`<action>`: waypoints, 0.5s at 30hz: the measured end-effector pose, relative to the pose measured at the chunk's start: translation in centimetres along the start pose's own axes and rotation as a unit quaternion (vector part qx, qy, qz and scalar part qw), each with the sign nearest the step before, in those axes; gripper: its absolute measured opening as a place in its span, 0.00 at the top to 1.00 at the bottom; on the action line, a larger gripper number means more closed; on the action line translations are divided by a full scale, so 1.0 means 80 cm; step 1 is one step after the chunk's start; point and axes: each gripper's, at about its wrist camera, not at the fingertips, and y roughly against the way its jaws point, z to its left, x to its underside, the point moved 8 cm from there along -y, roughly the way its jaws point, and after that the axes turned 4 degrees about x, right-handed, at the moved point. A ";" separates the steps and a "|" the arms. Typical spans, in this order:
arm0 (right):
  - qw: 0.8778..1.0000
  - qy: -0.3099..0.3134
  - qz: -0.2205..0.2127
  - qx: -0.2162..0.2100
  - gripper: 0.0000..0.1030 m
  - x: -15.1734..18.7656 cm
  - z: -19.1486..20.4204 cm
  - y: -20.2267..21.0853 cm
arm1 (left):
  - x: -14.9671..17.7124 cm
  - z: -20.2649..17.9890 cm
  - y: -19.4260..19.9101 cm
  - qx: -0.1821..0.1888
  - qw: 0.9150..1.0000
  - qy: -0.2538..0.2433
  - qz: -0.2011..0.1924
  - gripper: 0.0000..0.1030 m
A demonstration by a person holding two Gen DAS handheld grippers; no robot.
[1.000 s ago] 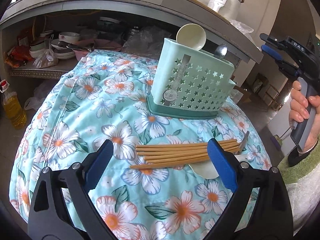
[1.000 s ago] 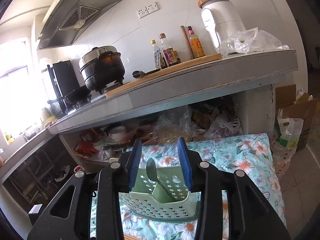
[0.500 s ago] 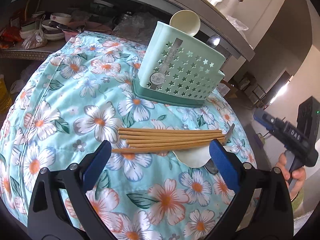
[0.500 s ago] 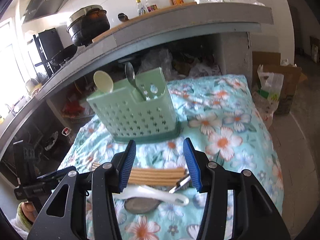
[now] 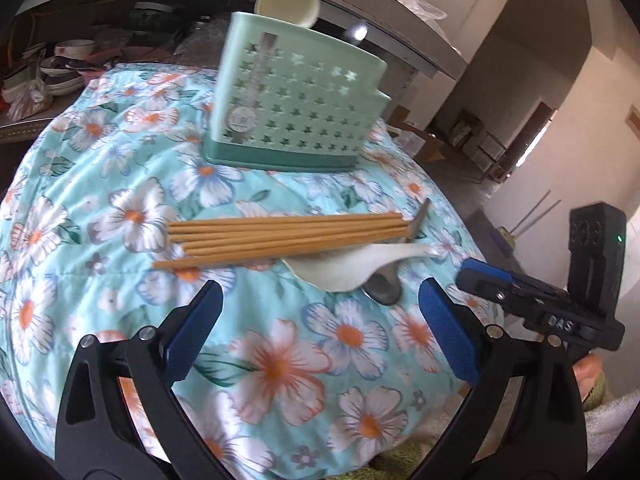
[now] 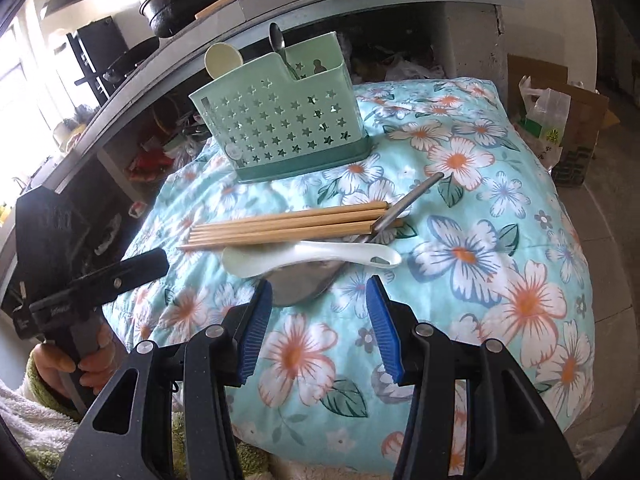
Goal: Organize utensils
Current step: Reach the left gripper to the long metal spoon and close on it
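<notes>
We hold both tools empty over the floral quilted cloth [image 6: 500, 240]. The left gripper [image 5: 320, 336] stands wide at the frame's bottom, the right gripper [image 6: 320, 320] narrower but parted — aimed, we judge, at the loose pile mid-frame. There the bundle of tan wooden chopsticks [image 6: 288, 226] lies touching the white plastic spoon [image 6: 312, 258], which rests over a metal spoon [image 6: 300, 284]. The pale green star-perforated caddy [image 6: 280, 128] stands upright in the upper frame, already holding two spoons — likely the destination.
</notes>
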 end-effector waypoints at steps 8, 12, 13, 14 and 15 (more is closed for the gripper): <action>0.999 -0.038 -0.012 -0.011 0.54 -0.004 -0.014 -0.001 | 0.033 -0.041 -0.048 0.086 0.994 0.055 0.042 0.32; 0.998 -0.055 -0.018 -0.016 0.54 0.000 -0.022 0.000 | 0.035 -0.032 -0.075 0.117 0.983 0.129 0.058 0.45; 0.998 -0.059 -0.020 -0.017 0.54 0.001 -0.025 0.001 | 0.034 -0.030 -0.079 0.120 0.981 0.143 0.059 0.47; 0.998 -0.064 -0.023 -0.018 0.54 0.001 -0.028 0.002 | 0.033 -0.029 -0.083 0.126 0.978 0.155 0.060 0.50; 0.997 -0.068 -0.025 -0.019 0.54 0.001 -0.031 0.003 | 0.032 -0.028 -0.087 0.131 0.975 0.168 0.061 0.52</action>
